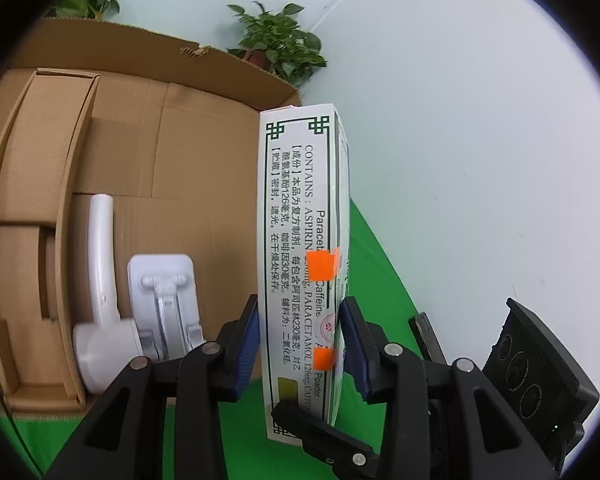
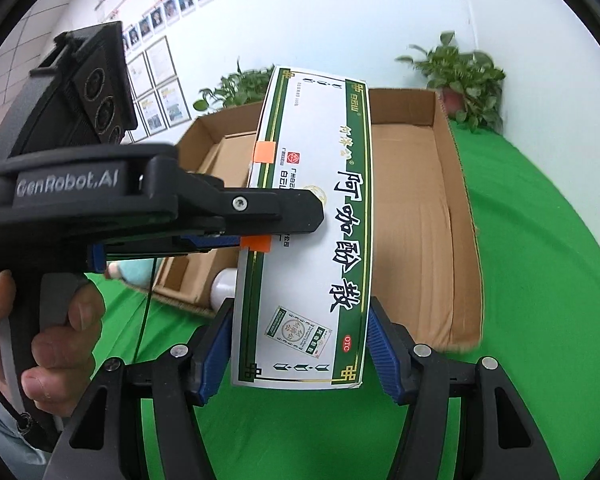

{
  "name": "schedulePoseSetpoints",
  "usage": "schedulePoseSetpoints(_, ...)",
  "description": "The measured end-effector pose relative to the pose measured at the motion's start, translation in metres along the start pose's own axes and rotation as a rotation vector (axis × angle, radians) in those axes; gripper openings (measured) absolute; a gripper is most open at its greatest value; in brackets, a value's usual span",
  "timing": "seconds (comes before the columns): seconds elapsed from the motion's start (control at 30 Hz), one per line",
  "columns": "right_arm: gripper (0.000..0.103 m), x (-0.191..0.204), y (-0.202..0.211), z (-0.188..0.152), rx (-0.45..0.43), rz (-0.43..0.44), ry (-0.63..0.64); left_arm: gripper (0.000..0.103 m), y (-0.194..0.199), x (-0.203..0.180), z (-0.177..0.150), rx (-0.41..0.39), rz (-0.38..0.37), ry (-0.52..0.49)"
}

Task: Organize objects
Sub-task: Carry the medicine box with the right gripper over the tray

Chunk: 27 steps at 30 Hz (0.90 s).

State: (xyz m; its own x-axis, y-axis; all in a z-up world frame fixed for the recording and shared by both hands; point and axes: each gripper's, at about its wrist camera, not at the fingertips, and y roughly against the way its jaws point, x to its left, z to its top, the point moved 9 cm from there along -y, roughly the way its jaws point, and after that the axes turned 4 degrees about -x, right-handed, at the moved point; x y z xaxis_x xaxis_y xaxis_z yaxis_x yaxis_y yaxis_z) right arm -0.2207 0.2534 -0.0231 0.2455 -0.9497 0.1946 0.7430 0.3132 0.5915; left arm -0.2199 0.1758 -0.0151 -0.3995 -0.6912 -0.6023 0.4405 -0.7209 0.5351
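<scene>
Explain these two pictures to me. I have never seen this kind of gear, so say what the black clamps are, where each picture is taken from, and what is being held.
The clamps are two-finger grippers, each held in a person's hand with a camera looking along its fingers. One picture is the left gripper's view, the other the right gripper's. Both grip one white and green medicine box: the left across its narrow sides, the right across its wide face. In the right view the left gripper reaches in from the side, with a hand on its handle. Beyond the medicine box lies an open cardboard box on a green cloth, with white plastic items inside. Potted plants stand behind.
</scene>
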Motion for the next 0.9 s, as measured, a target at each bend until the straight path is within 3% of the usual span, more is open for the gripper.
schedulePoseSetpoints(0.17, 0.059, -0.019, -0.036, 0.015, 0.086, 0.007, -0.031, 0.038, -0.033, 0.023, 0.013, 0.071, 0.016, 0.059)
schedulePoseSetpoints(0.43, 0.061, -0.049, -0.081, -0.002, 0.199, 0.015, -0.08, 0.037, -0.071, 0.049, -0.001, 0.148, -0.004, 0.148)
schedulePoseSetpoints(0.83, 0.066, -0.075, -0.101, 0.017, 0.184, 0.065, -0.158, 0.036, -0.086, 0.057, -0.006, 0.162, 0.008, 0.148)
schedulePoseSetpoints(0.9, 0.058, -0.078, -0.106, 0.021, 0.179, 0.058, -0.169, 0.034, -0.088, 0.057, -0.007, 0.161, 0.009, 0.149)
